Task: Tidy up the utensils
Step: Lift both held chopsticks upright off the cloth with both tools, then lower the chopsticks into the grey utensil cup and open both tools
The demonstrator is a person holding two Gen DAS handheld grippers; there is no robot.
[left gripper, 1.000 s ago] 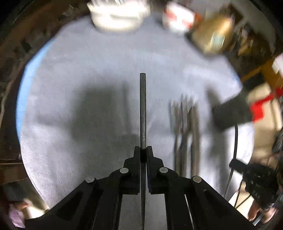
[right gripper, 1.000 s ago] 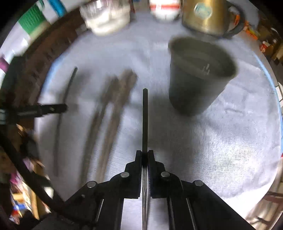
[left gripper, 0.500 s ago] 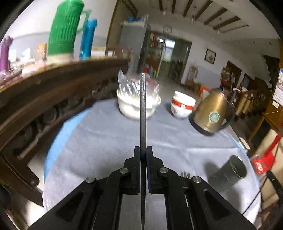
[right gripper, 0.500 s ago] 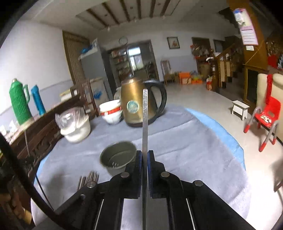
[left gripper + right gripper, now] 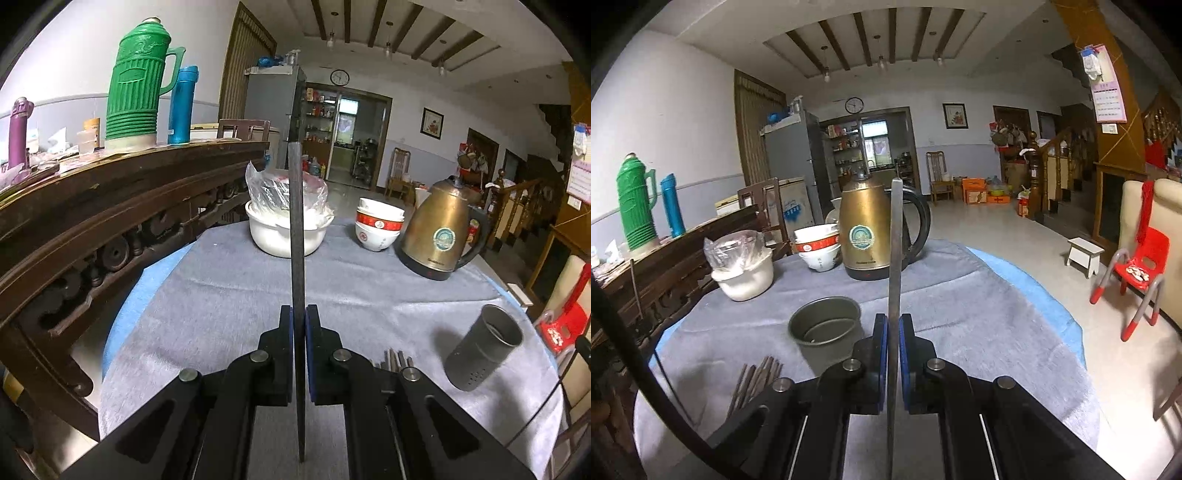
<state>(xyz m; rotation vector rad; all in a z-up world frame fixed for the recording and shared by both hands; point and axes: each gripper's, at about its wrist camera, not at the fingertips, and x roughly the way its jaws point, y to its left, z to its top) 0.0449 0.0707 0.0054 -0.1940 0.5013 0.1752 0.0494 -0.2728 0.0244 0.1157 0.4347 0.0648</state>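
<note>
Tabletop [image 5: 229, 295]: round, grey cloth over blue, beneath both claws.
Kettle [image 5: 864, 236]: brass, straight beyond the right claw, at the far edge.
Pot [image 5: 284, 236]: white, bagged contents, dead ahead of the left claw.
Bowls [image 5: 378, 229]: stacked, red-banded, between pot and kettle.
Cup [image 5: 825, 332]: grey metal, upright, just left of the right claw (something thin inside, unclear).
Sticks [image 5: 755, 380]: loose bundle lying flat, lower left of the right claw.
Left claw [image 5: 298, 319]: pinched shut on a dark stick [image 5: 296, 206].
Right claw [image 5: 894, 325]: likewise clamping a second stick [image 5: 895, 236].
</note>
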